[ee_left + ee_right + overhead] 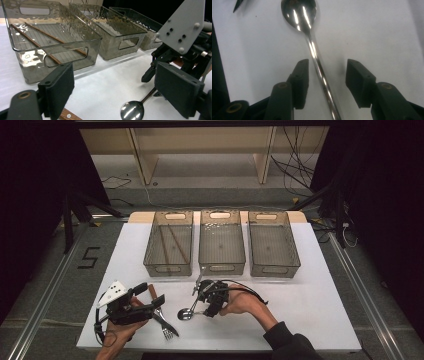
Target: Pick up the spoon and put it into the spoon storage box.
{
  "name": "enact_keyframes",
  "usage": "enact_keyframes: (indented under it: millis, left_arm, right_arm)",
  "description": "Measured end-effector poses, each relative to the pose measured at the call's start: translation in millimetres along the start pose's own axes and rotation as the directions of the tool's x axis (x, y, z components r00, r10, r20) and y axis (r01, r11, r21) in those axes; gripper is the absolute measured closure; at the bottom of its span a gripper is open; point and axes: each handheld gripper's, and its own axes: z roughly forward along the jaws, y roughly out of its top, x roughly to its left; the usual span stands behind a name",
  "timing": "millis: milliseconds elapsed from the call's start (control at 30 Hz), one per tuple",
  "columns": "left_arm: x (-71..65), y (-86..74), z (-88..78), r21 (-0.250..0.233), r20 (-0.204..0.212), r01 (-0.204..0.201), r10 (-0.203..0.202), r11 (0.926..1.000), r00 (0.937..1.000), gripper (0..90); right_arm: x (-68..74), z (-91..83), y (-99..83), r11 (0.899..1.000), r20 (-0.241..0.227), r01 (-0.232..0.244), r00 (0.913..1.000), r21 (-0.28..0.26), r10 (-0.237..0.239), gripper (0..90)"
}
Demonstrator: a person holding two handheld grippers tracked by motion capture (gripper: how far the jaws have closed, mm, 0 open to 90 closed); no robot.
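A shiny metal spoon (187, 314) lies on the white table (310, 300), bowl toward the left. My right gripper (204, 309) hovers low over its handle. In the right gripper view the spoon (320, 70) runs up between the jaws of my right gripper (327, 82), which is open and straddles the handle without touching it. My left gripper (149, 298) is at the front left, open, with bare table between the jaws of the left gripper (115, 96). In front of it are the spoon's bowl (132, 110) and the right gripper's grey plate (183, 26).
Three clear grey bins stand in a row at the back: left bin (169, 266) holding two brown chopsticks (177, 242), middle bin (222, 265), right bin (274, 266). A fork (167, 329) and a wooden-handled utensil (152, 291) lie by the left gripper.
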Motion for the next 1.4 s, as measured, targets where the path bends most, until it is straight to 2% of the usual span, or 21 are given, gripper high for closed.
enact_keyframes:
  millis: [133, 367, 767, 900, 1033, 1400]
  left_arm:
    - [0.7, 0.1, -0.5, 0.000, 0.001, -0.002, 0.002, 1.0000, 1.0000, 15.7]
    - [-1.0, 0.1, 0.1, -0.004, 0.004, 0.000, 0.000, 1.0000, 1.0000, 15.7]
    - [-1.0, 0.0, 0.5, -0.003, 0.004, -0.001, 0.001, 1.0000, 1.0000, 15.7]
    - [-1.4, 0.1, 0.6, -0.003, 0.004, -0.003, 0.003, 1.0000, 1.0000, 15.7]
    - [-1.2, 0.1, 0.4, -0.003, 0.004, -0.003, 0.003, 1.0000, 1.0000, 15.7]
    - [-1.2, 0.1, 0.5, -0.003, 0.004, -0.004, 0.004, 1.0000, 1.0000, 15.7]
  right_arm:
    - [2.3, 3.9, 0.8, 0.999, 0.004, 0.021, 0.9998, 0.028, -0.021, 59.1]
    - [4.9, 7.1, 1.6, 0.998, 0.010, 0.028, 0.9995, 0.062, -0.029, 66.2]
    - [5.9, 8.1, 2.7, 0.997, 0.008, 0.035, 0.9993, 0.072, -0.036, 73.3]
    - [8.0, 7.6, 5.6, 0.994, 0.007, 0.037, 0.9993, 0.103, -0.038, 76.8]
    - [9.4, 8.7, 7.8, 0.992, 0.013, 0.061, 0.9980, 0.109, -0.062, 79.2]
    - [13.5, 9.4, 10.8, 0.987, 0.011, 0.091, 0.9956, 0.129, -0.093, 84.7]
